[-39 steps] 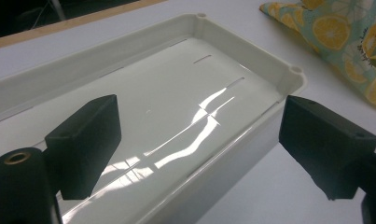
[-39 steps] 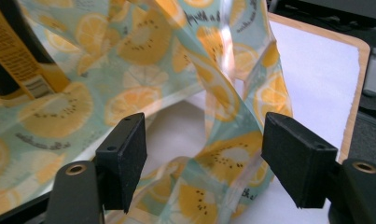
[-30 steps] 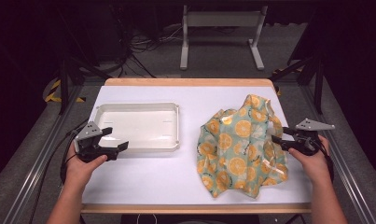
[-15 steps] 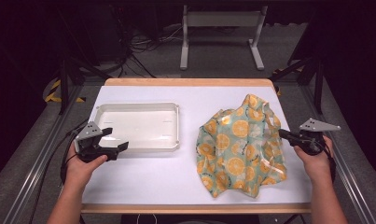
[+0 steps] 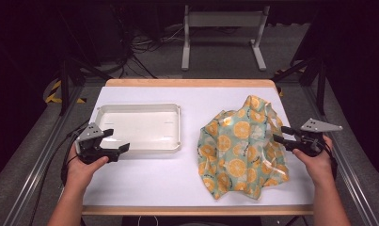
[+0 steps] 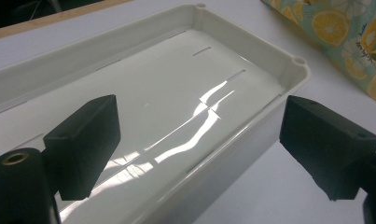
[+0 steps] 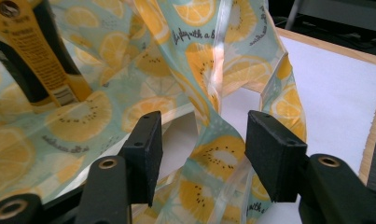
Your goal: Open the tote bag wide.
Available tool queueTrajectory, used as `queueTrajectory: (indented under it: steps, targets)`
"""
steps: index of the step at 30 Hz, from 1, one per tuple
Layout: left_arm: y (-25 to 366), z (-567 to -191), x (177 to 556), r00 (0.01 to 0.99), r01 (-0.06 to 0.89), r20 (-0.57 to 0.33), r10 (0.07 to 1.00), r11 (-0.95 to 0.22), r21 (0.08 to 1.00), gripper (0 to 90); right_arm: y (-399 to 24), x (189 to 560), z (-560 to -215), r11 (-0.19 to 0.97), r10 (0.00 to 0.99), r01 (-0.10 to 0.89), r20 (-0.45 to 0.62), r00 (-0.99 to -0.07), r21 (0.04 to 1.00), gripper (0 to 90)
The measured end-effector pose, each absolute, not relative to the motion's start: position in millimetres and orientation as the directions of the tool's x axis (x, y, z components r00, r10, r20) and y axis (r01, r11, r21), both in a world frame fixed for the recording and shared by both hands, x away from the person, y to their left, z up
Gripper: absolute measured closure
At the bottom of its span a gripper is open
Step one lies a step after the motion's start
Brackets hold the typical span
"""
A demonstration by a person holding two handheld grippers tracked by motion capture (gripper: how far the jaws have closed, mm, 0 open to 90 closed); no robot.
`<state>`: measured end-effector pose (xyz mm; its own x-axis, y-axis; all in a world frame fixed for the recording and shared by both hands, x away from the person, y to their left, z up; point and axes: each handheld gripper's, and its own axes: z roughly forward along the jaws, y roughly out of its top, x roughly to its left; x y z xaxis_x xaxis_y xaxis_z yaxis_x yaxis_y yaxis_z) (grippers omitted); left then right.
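At the lower right of the high view the right gripper [image 5: 280, 133] sits at the right edge of the one lemon-print bag [image 5: 239, 148], slightly farther right than a second ago. Its jaws have just been opening and stand half apart with a bag handle [image 7: 209, 140] loose between them, pads not pressing. At lower left the left gripper [image 5: 115, 140] has not shifted; it is wide open, astride the near wall of the single white tray [image 5: 174, 147], gripping nothing. The right gripper view alone reveals a yellow-labelled bottle [image 7: 34, 60] at upper left, inside the bag.
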<state>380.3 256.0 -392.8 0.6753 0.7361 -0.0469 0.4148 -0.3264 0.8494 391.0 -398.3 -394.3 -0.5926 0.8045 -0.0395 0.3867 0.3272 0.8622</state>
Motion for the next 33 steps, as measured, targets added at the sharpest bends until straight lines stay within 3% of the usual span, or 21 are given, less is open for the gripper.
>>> queueTrajectory:
  steps: [4,9,12,15,17,19,20,22,25,28,29,31,33]
  targets:
    - [255.2,-393.0,380.3,0.677,0.417,-0.047,0.734,-0.33,0.847,13.1,-395.4,394.5,-396.8,0.347,0.813,0.392,-0.065,-0.578,0.852,68.6]
    - [253.6,-393.5,380.8,0.682,0.414,-0.041,0.73,-0.339,0.845,13.0,-394.0,393.9,-394.6,0.36,0.814,0.374,-0.092,-0.573,0.854,78.5]
    - [252.9,-393.7,380.9,0.684,0.412,-0.039,0.729,-0.341,0.845,12.9,-391.8,394.1,-393.2,0.376,0.811,0.372,-0.107,-0.575,0.849,89.8]
    - [253.0,-393.6,380.9,0.684,0.412,-0.039,0.729,-0.341,0.845,12.8,-390.7,394.4,-392.5,0.375,0.81,0.374,-0.105,-0.577,0.848,90.0]
    - [253.2,-393.9,381.0,0.683,0.414,-0.041,0.73,-0.339,0.845,12.8,-388.9,394.3,-391.6,0.391,0.796,0.359,-0.115,-0.595,0.848,84.7]
    - [253.0,-394.5,381.5,0.684,0.412,-0.041,0.728,-0.339,0.846,12.7,-386.6,395.1,-390.1,0.39,0.793,0.346,-0.12,-0.597,0.853,69.4]
    - [253.0,-394.5,381.5,0.684,0.412,-0.041,0.728,-0.339,0.846,12.7,-386.6,395.1,-390.1,0.39,0.793,0.346,-0.12,-0.597,0.853,69.4]
    - [252.5,-394.7,381.6,0.685,0.413,-0.041,0.727,-0.342,0.844,12.7,-384.8,397.4,-388.4,0.369,0.807,0.334,-0.122,-0.577,0.867,53.9]
    - [251.5,-394.9,381.3,0.683,0.417,-0.044,0.729,-0.34,0.843,12.6,-382.0,401.8,-387.5,0.367,0.814,0.315,-0.139,-0.563,0.875,46.7]
    - [251.3,-395.3,381.8,0.686,0.416,-0.044,0.726,-0.342,0.842,12.6,-377.9,403.8,-388.4,0.393,0.797,0.317,-0.148,-0.586,0.863,64.9]
    - [251.3,-395.3,381.8,0.686,0.416,-0.044,0.726,-0.342,0.842,12.5,-377.9,403.8,-388.4,0.393,0.797,0.317,-0.148,-0.586,0.863,64.9]
    - [251.0,-395.7,381.7,0.687,0.42,-0.049,0.725,-0.34,0.841,12.5,-375.4,404.0,-389.5,0.414,0.787,0.321,-0.157,-0.597,0.852,81.0]
    - [250.5,-395.9,381.6,0.687,0.419,-0.049,0.725,-0.34,0.842,12.5,-376.2,402.8,-388.1,0.412,0.785,0.319,-0.155,-0.6,0.853,88.6]
